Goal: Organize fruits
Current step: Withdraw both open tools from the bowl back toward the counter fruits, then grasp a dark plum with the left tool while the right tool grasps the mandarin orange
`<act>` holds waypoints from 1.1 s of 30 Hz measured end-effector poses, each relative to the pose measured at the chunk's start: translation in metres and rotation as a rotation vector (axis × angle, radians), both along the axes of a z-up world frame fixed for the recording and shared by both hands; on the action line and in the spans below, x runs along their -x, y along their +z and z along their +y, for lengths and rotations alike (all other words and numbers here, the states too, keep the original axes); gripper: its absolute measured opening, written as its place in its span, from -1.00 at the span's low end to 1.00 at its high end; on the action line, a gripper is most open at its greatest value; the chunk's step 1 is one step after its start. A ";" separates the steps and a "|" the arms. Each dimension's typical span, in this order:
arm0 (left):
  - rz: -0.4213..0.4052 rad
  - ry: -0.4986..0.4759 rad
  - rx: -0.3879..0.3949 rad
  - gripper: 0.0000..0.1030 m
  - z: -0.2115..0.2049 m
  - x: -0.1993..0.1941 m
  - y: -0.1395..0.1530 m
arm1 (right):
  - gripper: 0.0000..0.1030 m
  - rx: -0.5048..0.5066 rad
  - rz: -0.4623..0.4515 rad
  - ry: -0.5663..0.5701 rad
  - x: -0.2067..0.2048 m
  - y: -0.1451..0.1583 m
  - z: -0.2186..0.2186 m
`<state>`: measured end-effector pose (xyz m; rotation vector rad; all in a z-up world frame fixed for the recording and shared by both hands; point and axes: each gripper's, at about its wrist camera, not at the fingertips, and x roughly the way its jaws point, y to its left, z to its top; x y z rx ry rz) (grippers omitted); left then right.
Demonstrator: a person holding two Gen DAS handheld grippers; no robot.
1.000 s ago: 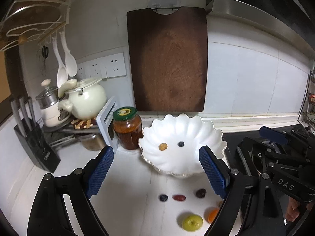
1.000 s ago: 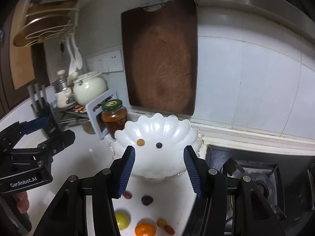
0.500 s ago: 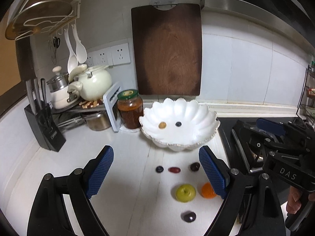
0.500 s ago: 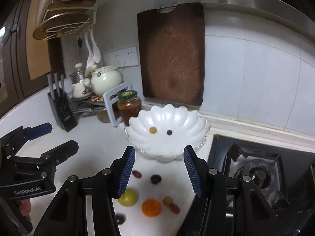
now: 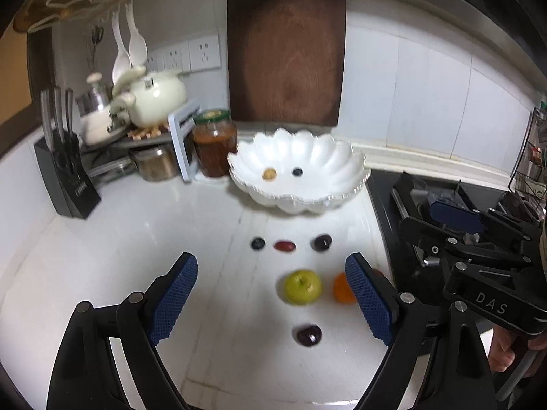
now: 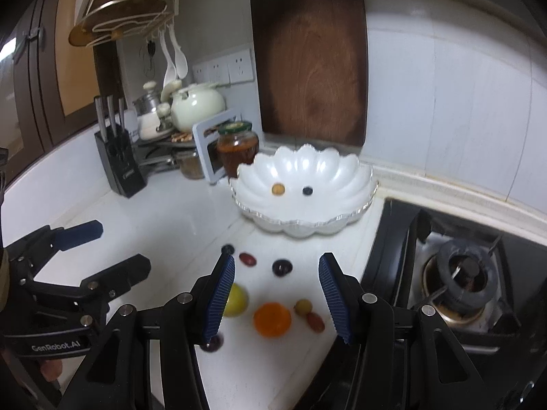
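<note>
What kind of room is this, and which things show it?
Most likely a home kitchen. A gas stove burner sits beside the white counter, a knife block stands near the wall, and a wooden cutting board hangs above the white scalloped bowl.

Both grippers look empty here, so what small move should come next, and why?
Probably lower the open right gripper onto the orange, which lies between its fingers on the counter. The white bowl holds only two small fruits.
</note>
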<state>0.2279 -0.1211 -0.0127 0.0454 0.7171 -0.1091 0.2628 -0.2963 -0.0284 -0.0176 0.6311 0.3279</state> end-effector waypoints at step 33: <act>0.120 -0.060 -0.086 0.28 -0.029 0.001 -0.104 | 0.02 0.114 0.199 0.078 -0.026 -0.099 0.017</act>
